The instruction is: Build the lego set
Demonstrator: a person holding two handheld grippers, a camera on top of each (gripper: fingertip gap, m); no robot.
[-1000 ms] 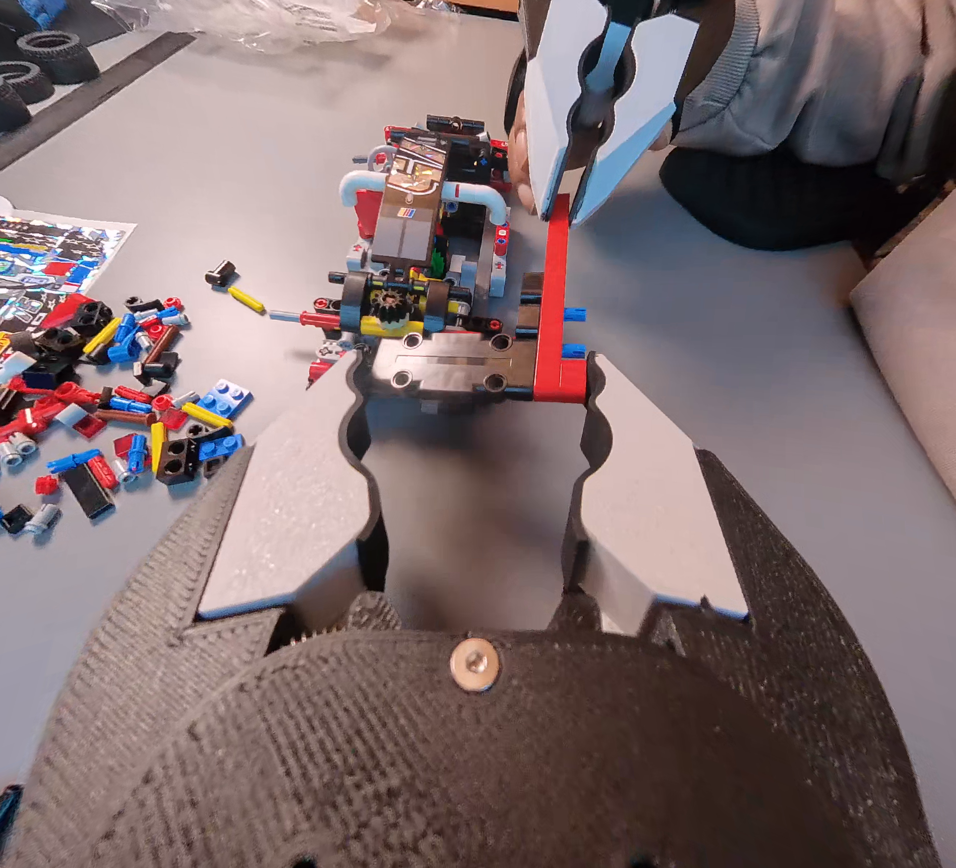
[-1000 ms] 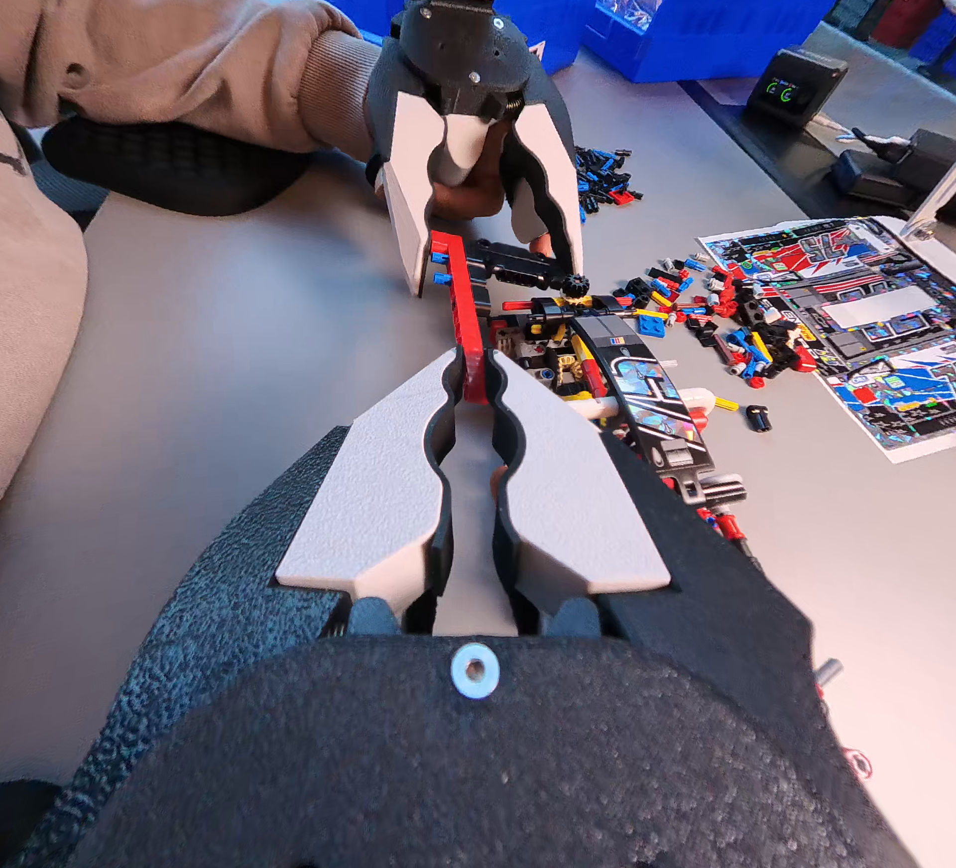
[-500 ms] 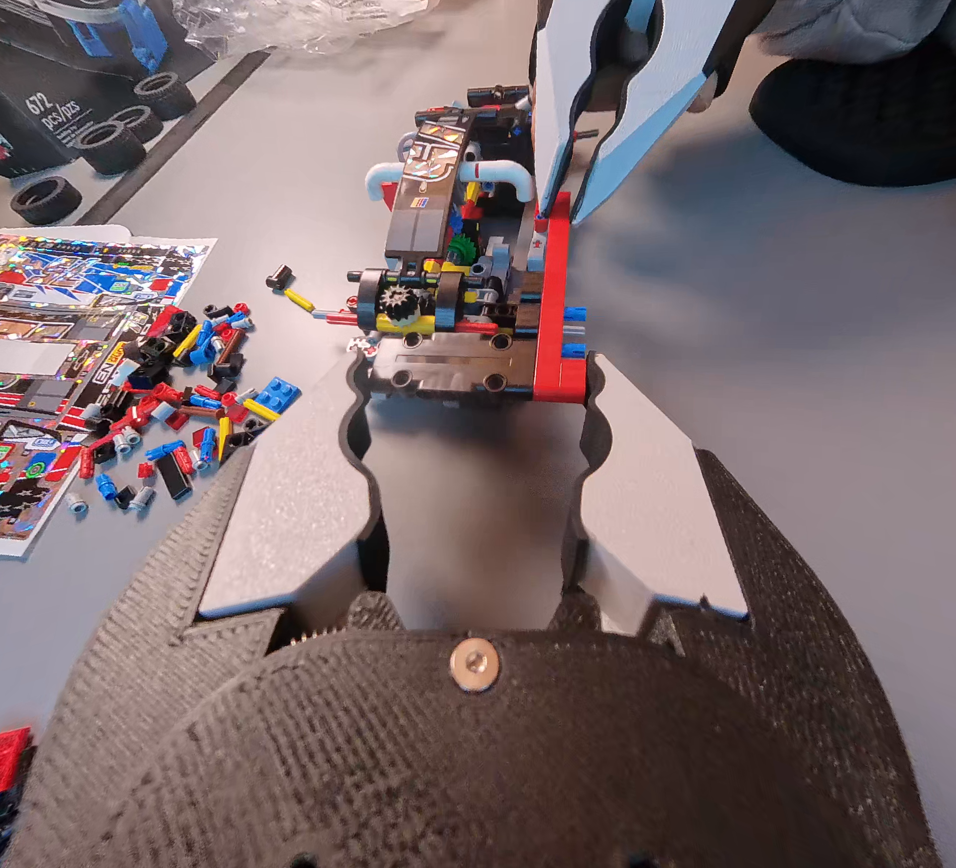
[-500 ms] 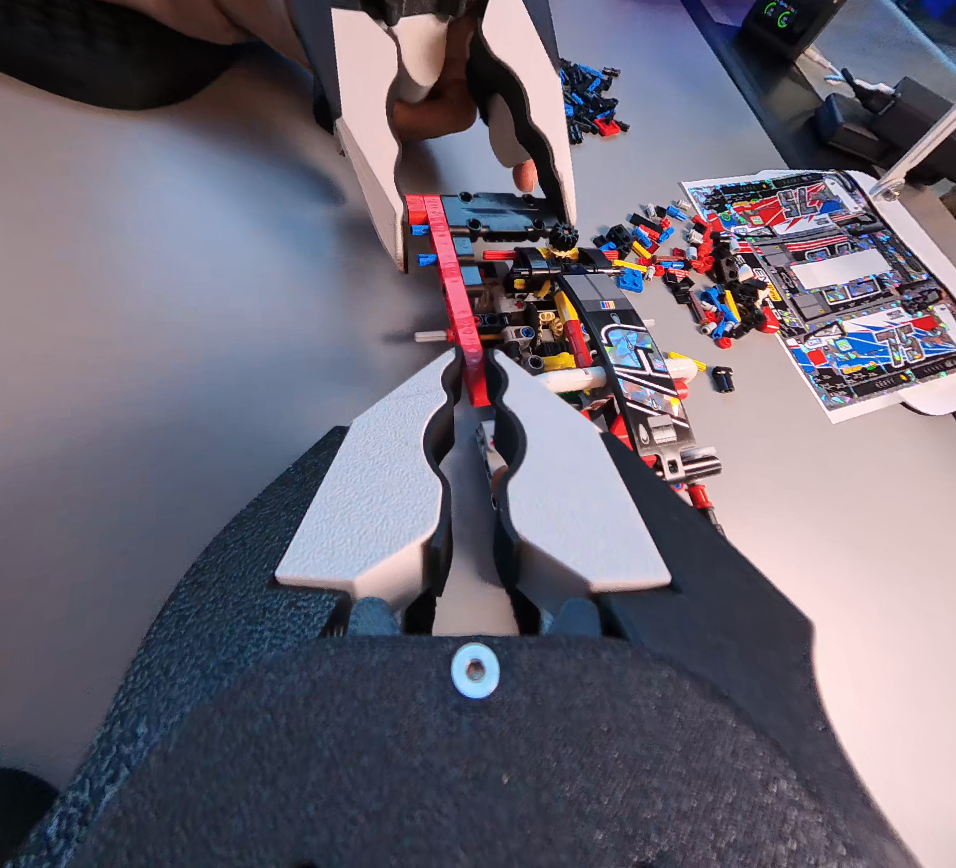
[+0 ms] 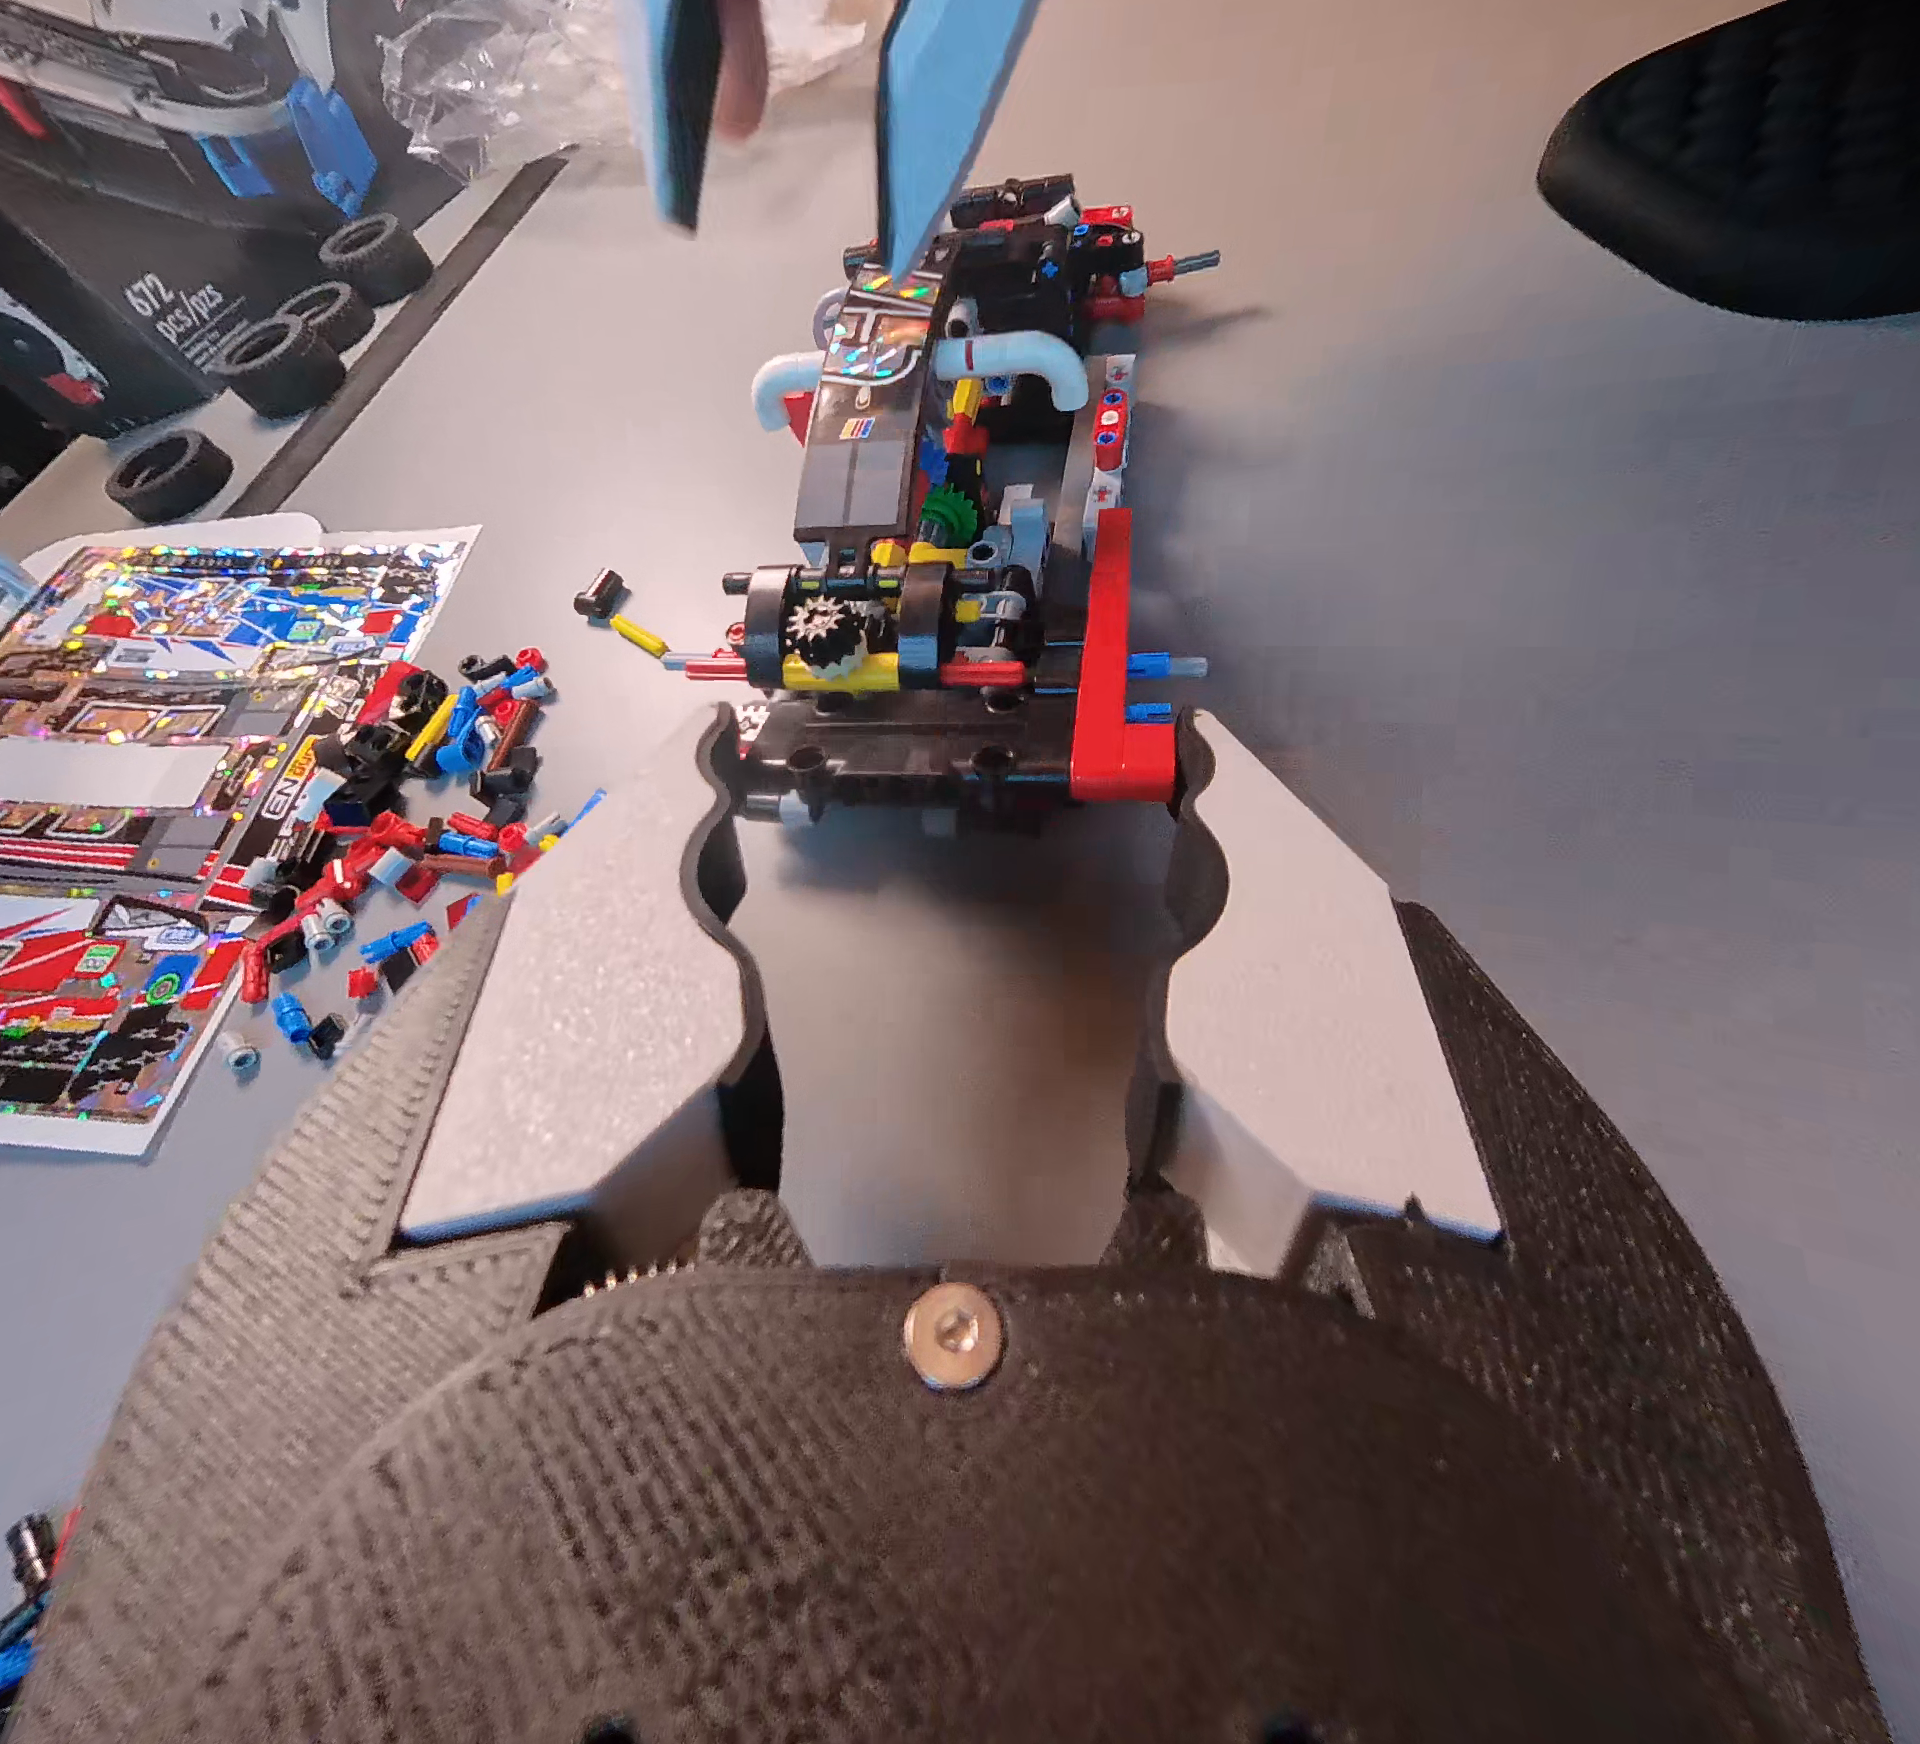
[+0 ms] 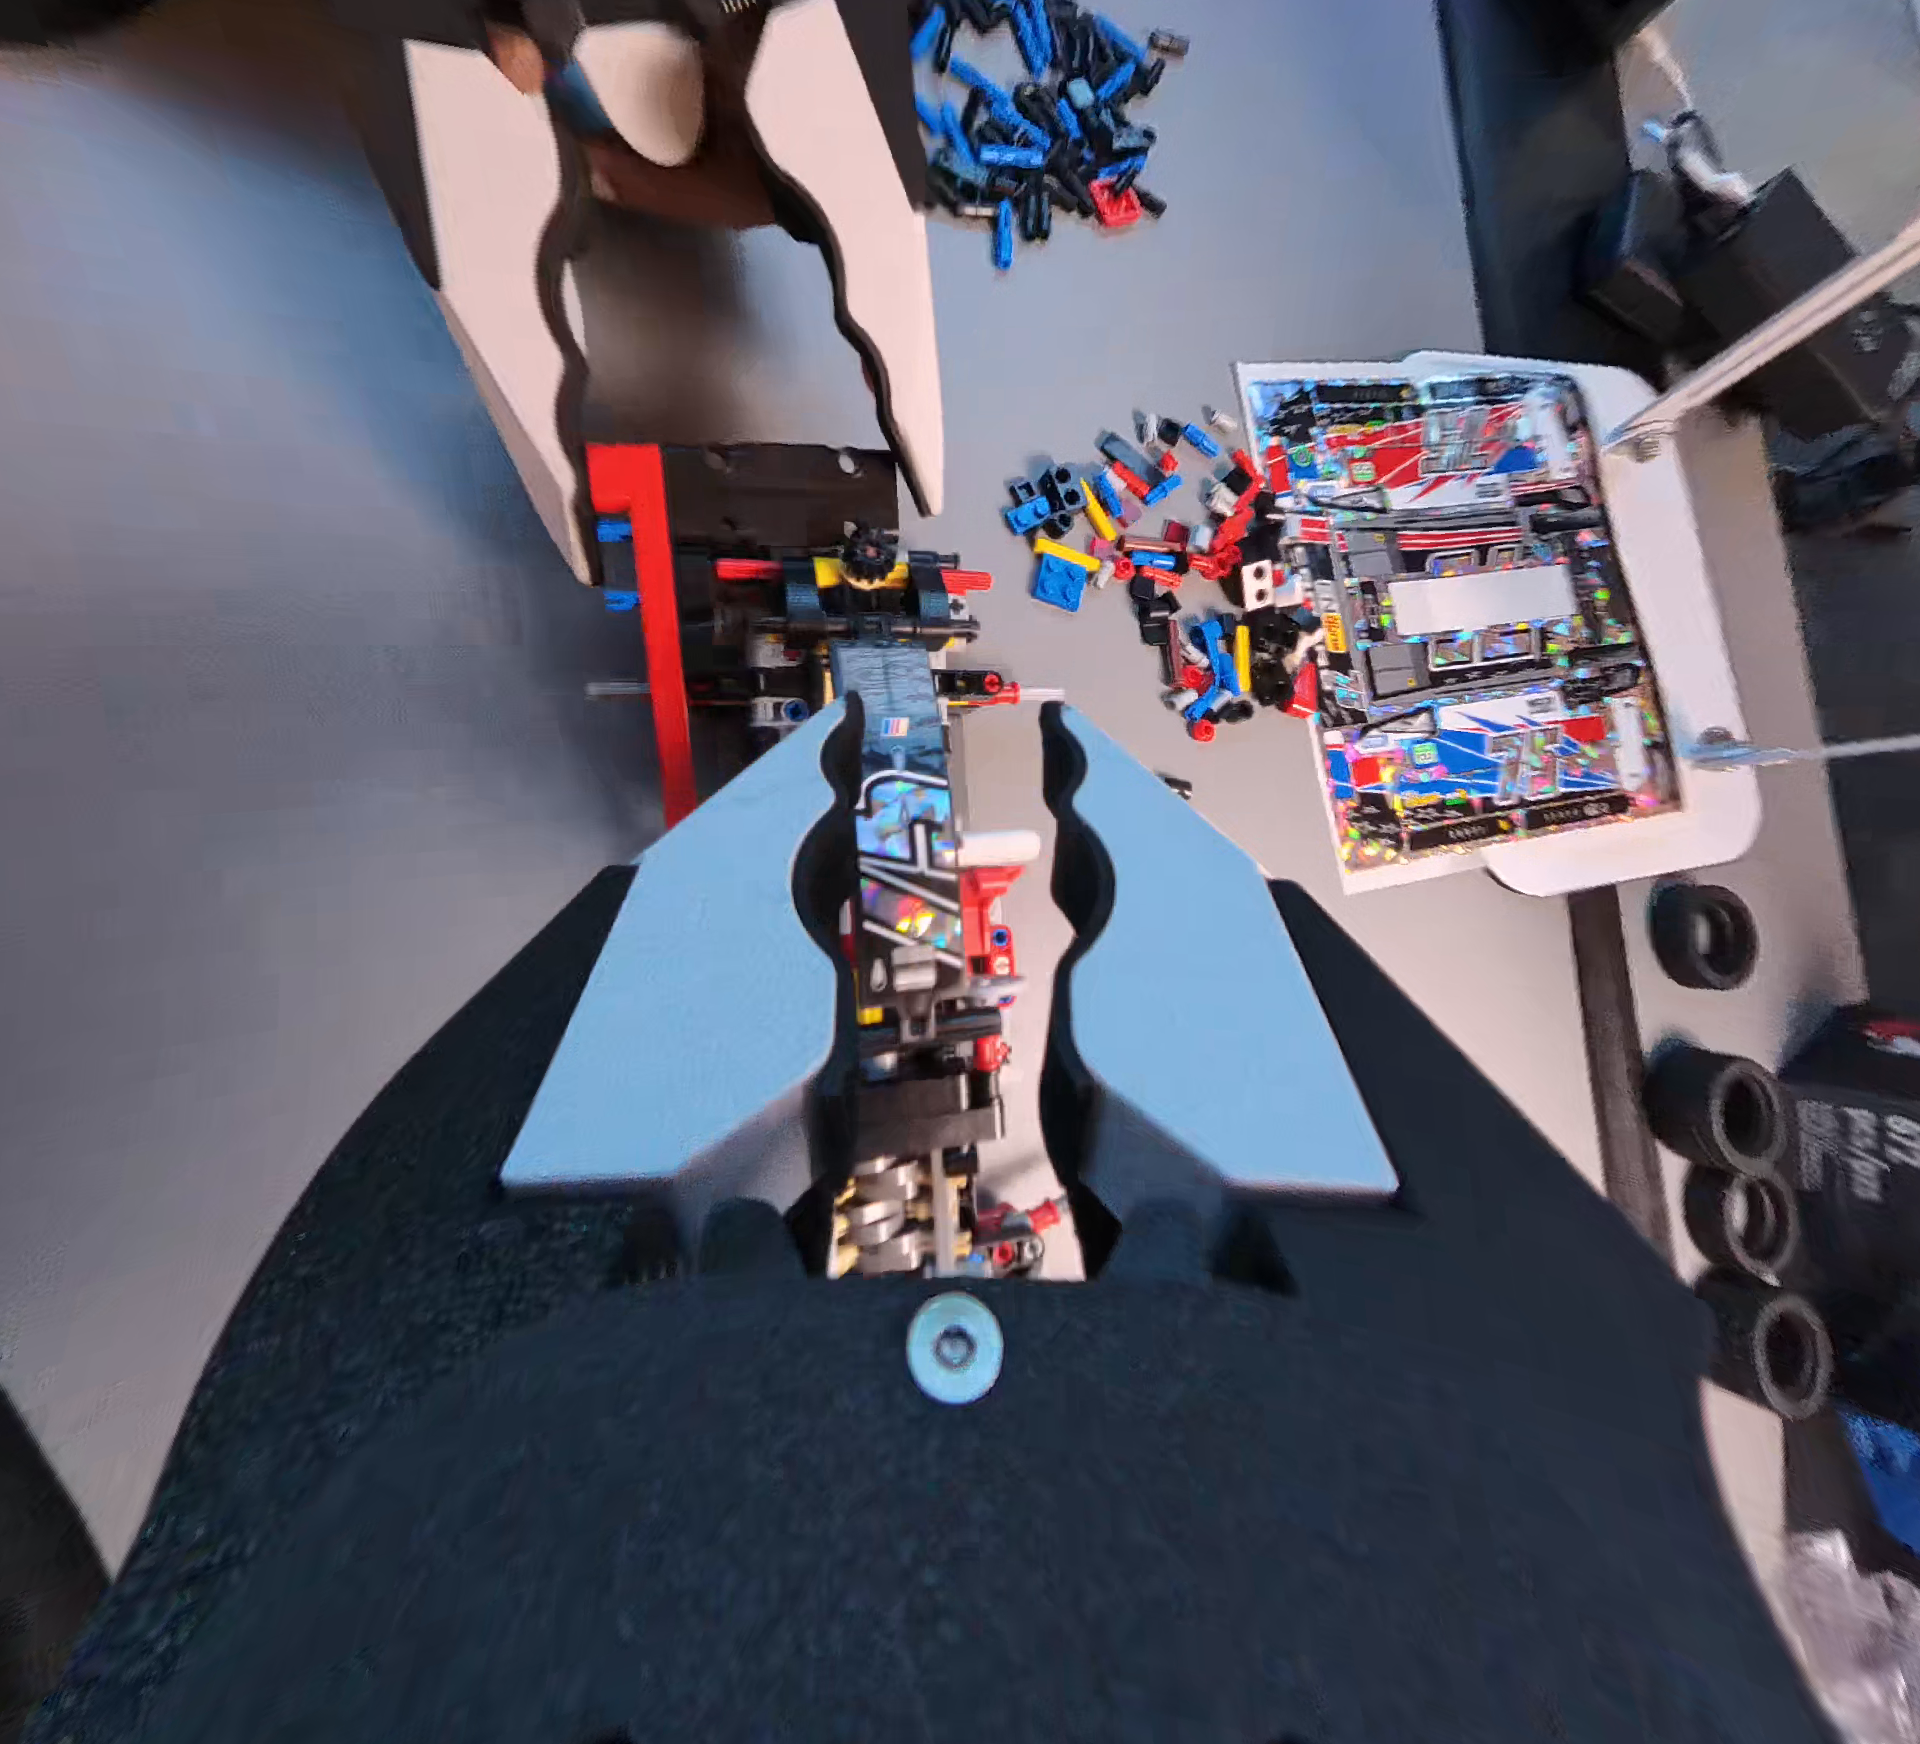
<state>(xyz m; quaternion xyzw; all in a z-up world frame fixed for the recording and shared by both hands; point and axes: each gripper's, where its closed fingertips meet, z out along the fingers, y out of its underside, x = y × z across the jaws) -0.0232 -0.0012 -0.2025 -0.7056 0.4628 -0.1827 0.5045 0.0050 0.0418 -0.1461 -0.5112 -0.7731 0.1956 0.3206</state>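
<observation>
The partly built lego car chassis (image 5: 940, 541), black with a red side beam (image 5: 1108, 655), yellow and blue pins and a holographic-stickered black panel, rests on the grey table (image 5: 1455, 655). Its black end block sits between the fingertips of the left gripper (image 5: 951, 744), whose grey fingers are spread wide and press both ends of that block, the red corner against one. The right gripper (image 6: 945, 718) hangs above the chassis's other end, fingers moderately parted on either side of the stickered panel; actual contact cannot be told. Beside the chassis lie a scatter of small loose pieces (image 5: 416, 811), a shiny sticker sheet (image 5: 156, 790), black rubber tyres (image 5: 281, 354) and the product box (image 5: 156, 84).
</observation>
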